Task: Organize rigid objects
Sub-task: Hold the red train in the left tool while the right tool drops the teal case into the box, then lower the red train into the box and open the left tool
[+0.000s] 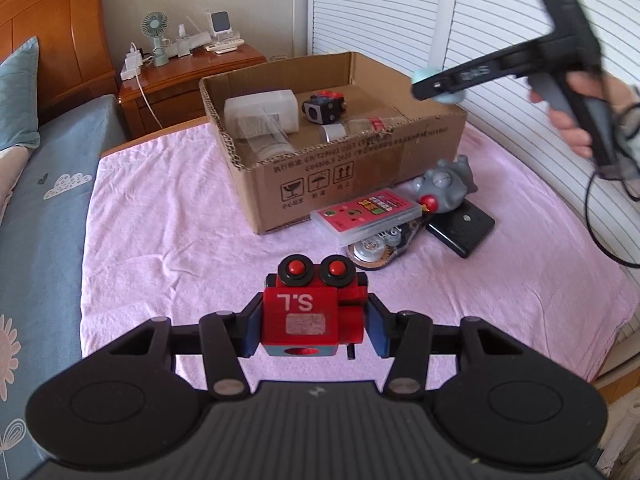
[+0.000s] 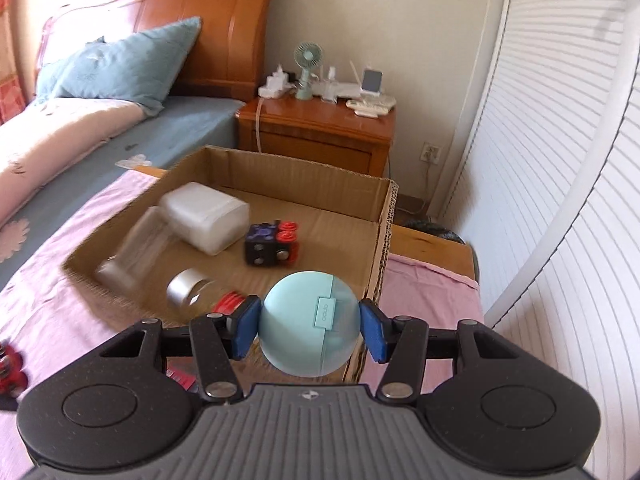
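My left gripper (image 1: 314, 330) is shut on a red wooden toy (image 1: 308, 312) with two black-and-red knobs, lifted above the pink cloth (image 1: 168, 216). My right gripper (image 2: 310, 326) is shut on a pale blue ball-shaped case (image 2: 308, 328), hovering over the near right corner of the open cardboard box (image 2: 384, 216). The left wrist view shows the right gripper (image 1: 440, 84) beyond the box (image 1: 352, 168), with a hand (image 1: 572, 128) on its handle and the blue case (image 1: 421, 75) mostly hidden behind its fingers.
Inside the box lie a white plastic container (image 2: 208, 216), a black cube toy with red parts (image 2: 268, 244) and a clear jar with a silver lid (image 2: 186, 286). A grey toy (image 1: 444, 184), pink card case (image 1: 368, 212) and black case (image 1: 464, 228) sit beside the box. A nightstand (image 2: 316, 128) stands behind.
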Demonstrator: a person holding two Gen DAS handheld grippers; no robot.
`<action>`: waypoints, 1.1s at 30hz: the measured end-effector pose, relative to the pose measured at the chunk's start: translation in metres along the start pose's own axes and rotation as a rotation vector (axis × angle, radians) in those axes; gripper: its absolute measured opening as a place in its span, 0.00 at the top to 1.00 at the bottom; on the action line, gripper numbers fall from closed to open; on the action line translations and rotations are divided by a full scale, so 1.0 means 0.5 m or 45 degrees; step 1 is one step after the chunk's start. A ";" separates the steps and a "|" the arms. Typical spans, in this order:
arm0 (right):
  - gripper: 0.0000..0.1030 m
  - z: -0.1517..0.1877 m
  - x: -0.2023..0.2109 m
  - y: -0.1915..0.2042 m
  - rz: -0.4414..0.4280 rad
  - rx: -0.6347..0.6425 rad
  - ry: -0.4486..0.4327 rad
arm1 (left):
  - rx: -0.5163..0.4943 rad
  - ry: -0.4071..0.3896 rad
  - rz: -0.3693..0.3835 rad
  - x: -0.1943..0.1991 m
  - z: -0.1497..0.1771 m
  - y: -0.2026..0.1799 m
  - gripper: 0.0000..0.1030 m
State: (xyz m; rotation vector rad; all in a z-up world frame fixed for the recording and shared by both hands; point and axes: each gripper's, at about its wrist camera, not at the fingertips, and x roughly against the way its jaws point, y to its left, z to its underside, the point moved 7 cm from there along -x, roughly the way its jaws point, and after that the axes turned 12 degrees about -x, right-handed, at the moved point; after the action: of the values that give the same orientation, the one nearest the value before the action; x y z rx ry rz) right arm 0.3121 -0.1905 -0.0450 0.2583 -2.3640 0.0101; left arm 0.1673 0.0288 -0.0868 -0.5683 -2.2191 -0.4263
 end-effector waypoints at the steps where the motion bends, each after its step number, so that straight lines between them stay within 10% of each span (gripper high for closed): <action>1: 0.43 -0.003 -0.016 -0.003 0.009 -0.005 0.012 | 0.001 0.001 -0.003 0.000 0.000 0.001 0.51; 5: 0.38 -0.002 -0.048 -0.017 0.051 -0.047 0.011 | 0.015 0.006 -0.005 -0.003 0.001 0.008 0.51; 7: 0.08 -0.002 -0.045 -0.024 0.036 -0.099 0.002 | 0.021 0.012 -0.004 -0.005 0.001 0.011 0.51; 9: 0.00 0.000 -0.027 -0.026 0.007 -0.125 -0.046 | 0.023 0.015 0.000 -0.007 -0.002 0.011 0.51; 33: 0.00 0.202 0.141 -0.007 0.056 -0.213 0.157 | -0.094 -0.031 0.055 -0.064 -0.279 -0.033 0.51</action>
State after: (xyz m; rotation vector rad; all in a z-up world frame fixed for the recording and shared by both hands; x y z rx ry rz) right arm 0.1937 -0.2149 -0.0698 0.1210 -2.2325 -0.1466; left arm 0.2630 -0.0591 -0.0252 -0.6631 -2.2174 -0.4826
